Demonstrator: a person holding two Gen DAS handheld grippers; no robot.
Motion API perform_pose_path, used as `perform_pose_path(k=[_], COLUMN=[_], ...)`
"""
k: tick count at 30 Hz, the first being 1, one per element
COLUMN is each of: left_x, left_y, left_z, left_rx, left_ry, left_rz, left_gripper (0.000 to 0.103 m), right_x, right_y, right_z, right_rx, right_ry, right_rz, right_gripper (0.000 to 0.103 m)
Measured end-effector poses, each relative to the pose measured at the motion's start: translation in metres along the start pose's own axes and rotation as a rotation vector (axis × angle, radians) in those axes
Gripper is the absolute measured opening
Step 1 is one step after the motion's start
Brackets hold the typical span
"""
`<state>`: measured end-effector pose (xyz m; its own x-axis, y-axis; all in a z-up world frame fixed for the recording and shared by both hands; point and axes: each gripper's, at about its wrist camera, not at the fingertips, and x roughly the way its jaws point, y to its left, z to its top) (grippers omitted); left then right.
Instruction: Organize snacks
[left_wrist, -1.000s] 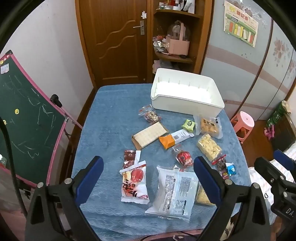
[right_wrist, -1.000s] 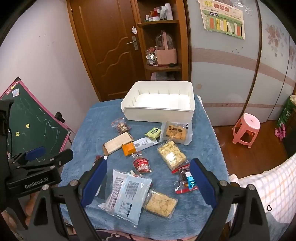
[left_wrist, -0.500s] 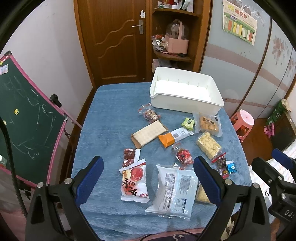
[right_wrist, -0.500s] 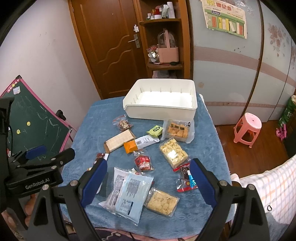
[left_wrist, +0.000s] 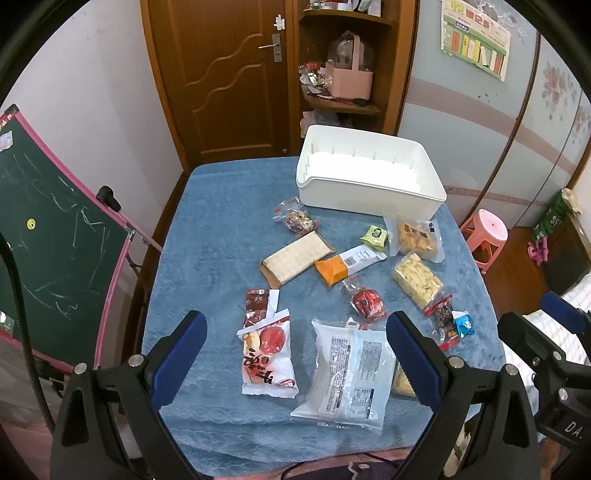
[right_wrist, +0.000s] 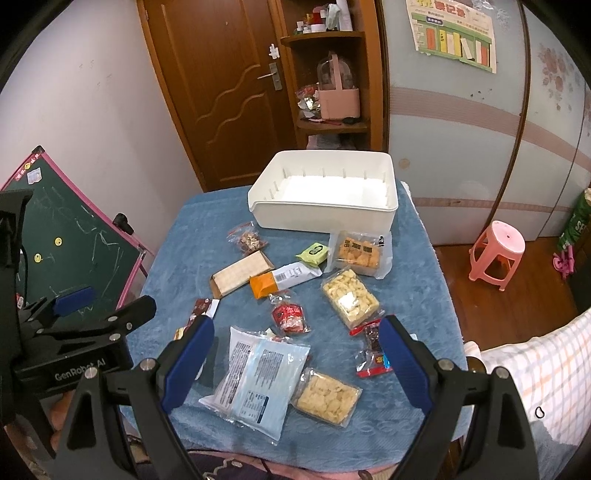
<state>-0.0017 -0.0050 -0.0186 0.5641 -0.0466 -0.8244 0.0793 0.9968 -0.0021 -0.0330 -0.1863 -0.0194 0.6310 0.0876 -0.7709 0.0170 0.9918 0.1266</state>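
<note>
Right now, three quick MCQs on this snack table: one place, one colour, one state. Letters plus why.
1. Where does the white bin stand?
A. far end of the table
B. on the pink stool
C. on the shelf

2. What colour is the small packet beside the crackers bag?
A. purple
B. light green
C. black

3. What is in the bin?
A. every snack
B. nothing
C. only the big clear bag

Answers:
1 A, it sits on the blue cloth nearest the door.
2 B, its wrapper is pale green.
3 B, its floor shows bare white and all the snacks lie on the cloth.
</note>
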Motion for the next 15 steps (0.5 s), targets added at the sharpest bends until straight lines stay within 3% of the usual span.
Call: perform_pose_path(k=[15], left_x=[0.0061], left_y=[0.0017], left_z=[-0.0044], left_rx=[-0.006], left_ry=[0.024], left_rz=[-0.013], left_gripper=[0.097], right_x=[0.0054], right_y=[0.005], right_z=[-0.0031], right_rx=[-0.019], right_ry=[0.028], right_rz=[0.017], right_gripper=[0.092])
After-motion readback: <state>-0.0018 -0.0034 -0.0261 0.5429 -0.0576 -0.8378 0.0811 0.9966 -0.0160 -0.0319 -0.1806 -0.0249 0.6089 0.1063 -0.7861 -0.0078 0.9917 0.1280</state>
